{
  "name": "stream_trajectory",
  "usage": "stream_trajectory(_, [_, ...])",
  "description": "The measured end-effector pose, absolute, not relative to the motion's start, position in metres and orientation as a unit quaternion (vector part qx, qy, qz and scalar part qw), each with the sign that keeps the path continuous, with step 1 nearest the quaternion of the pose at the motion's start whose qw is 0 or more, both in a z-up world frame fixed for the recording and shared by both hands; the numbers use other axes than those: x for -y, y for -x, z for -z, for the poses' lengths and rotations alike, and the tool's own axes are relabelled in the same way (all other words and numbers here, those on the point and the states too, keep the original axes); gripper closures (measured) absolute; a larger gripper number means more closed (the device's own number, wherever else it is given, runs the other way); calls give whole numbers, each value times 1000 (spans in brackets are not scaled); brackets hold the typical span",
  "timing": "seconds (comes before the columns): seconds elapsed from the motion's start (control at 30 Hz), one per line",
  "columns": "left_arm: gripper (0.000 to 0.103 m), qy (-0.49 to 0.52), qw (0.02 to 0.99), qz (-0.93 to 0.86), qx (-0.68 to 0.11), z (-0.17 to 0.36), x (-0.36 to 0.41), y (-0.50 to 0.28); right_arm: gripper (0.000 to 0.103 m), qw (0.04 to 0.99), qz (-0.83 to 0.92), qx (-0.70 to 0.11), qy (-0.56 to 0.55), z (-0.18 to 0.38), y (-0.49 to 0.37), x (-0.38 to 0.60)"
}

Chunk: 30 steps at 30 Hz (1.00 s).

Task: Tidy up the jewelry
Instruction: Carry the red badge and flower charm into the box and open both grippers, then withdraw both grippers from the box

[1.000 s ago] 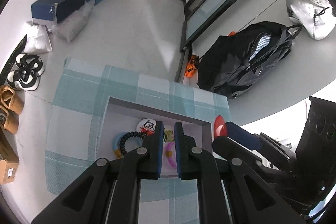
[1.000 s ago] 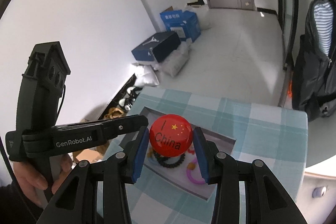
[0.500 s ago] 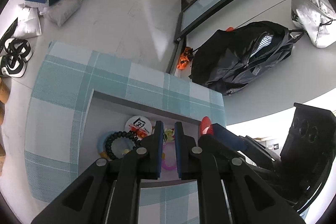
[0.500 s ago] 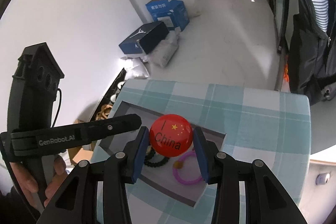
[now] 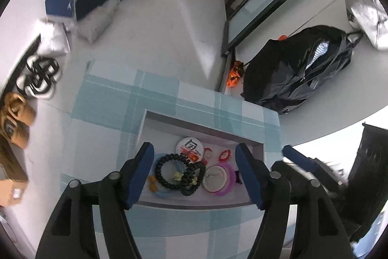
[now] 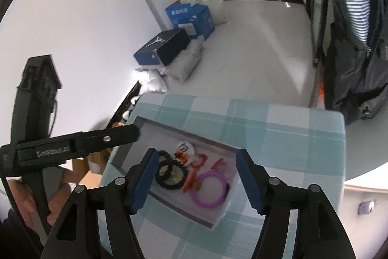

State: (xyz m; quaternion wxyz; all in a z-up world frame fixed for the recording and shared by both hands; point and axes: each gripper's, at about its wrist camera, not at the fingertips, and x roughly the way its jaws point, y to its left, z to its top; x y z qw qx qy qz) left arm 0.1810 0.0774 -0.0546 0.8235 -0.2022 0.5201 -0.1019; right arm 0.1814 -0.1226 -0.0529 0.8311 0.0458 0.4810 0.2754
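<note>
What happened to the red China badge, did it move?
Yes. It has left the right gripper, whose jaws are opening empty, apparently dropping into the tray below.

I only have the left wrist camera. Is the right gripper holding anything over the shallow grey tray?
Observer: No. The right gripper has nothing between its jaws, which are opening above the shallow grey tray.
Operator: Is the pink plastic ring a complete loop?
Observer: Yes, the pink plastic ring shows as a full loop at the tray's right end.
Operator: What holds the left gripper?
Observer: A hand grips its black handle. The left gripper, jaws opening and empty, has its tip at the tray's far left corner.
</note>
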Motion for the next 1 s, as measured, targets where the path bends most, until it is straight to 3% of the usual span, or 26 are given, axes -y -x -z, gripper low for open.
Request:
stream_trajectory(0.27, [38, 102, 874, 52, -472, 32, -58, -154, 30, 848, -274, -451, -54, 33, -165, 134])
stream_trajectory(0.57, [36, 98, 901, -1, -423, 6, -63, -114, 5, 871, -255, -413, -70, 17, -126, 142])
stream_trajectory(1.0, [35, 81, 913, -26, -398, -1, -56, -67, 2, 881, -260, -388, -75, 2, -85, 149])
